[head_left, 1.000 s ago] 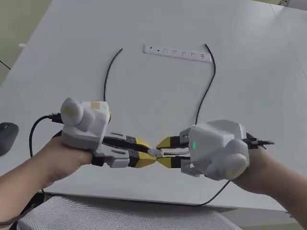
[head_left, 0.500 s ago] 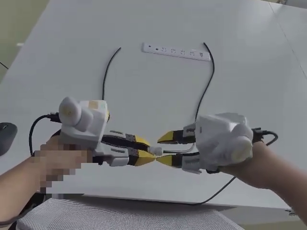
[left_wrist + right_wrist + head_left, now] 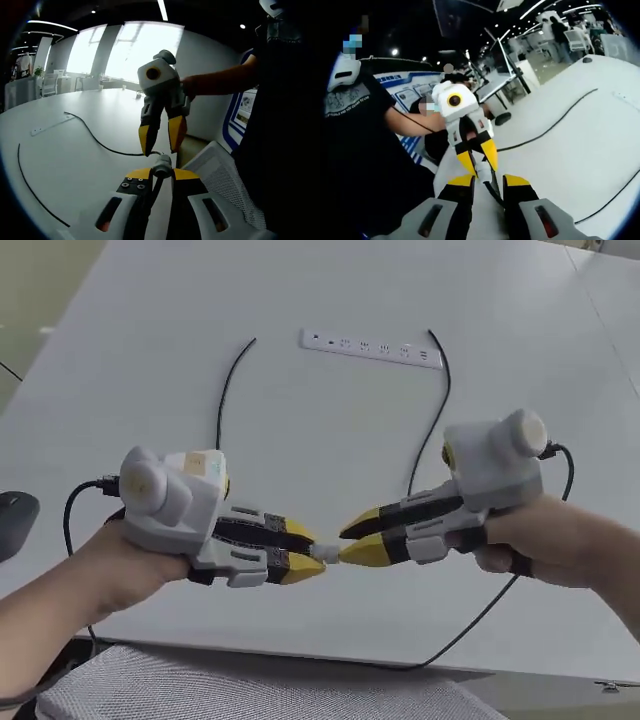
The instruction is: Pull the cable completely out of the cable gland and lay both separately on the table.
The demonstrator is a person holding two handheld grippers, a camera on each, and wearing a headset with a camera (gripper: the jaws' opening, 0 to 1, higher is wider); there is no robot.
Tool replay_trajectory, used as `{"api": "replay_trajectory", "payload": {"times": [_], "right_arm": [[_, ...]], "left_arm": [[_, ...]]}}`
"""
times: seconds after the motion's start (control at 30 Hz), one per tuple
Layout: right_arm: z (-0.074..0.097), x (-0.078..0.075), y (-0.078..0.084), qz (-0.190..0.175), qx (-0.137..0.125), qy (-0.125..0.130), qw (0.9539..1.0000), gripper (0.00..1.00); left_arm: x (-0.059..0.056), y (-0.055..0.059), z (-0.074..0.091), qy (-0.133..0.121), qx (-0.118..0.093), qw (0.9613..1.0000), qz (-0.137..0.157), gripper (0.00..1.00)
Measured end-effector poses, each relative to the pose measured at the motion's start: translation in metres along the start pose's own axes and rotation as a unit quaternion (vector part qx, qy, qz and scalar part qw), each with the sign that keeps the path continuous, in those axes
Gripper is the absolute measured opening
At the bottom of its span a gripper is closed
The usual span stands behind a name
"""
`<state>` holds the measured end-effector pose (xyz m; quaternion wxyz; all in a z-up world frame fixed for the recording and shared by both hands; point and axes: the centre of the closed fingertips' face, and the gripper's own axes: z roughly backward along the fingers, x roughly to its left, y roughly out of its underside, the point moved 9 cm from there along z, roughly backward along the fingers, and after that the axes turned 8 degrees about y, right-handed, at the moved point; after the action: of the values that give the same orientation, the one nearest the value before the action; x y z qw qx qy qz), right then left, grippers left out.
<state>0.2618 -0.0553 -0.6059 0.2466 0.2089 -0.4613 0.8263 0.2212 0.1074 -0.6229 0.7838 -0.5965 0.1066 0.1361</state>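
Grey-white plastic cable gland point(image 3: 161, 164), light and rigid, 6 o'clock in head view, clamped by left gripper point(image 3: 314, 555). At its 3 o'clock, right gripper point(image 3: 343, 545), jaws parted around thin black cable point(image 3: 491, 189). The cable looks limp and slippery, probably best pinched near the gland.

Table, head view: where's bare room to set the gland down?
Bare: the patch between the loose black cable and the black cord, below the power strip; also right of the cord. Crowded: the near edge, where left gripper and right gripper meet.
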Motion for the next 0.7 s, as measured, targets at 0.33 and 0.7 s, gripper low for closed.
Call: {"api": "replay_trajectory", "payload": {"times": [0.33, 0.7], "right_arm": [[-0.007, 0.002, 0.006, -0.032, 0.006, -0.039, 0.9987, 0.16], [-0.013, 0.005, 0.007, 0.0, 0.012, -0.04, 0.9991, 0.09]], "left_arm": [[0.0, -0.001, -0.001, 0.004, 0.006, 1.0, -0.004, 0.15], [0.002, 0.0, -0.002, 0.004, 0.005, 0.9999, 0.01, 0.15]]}}
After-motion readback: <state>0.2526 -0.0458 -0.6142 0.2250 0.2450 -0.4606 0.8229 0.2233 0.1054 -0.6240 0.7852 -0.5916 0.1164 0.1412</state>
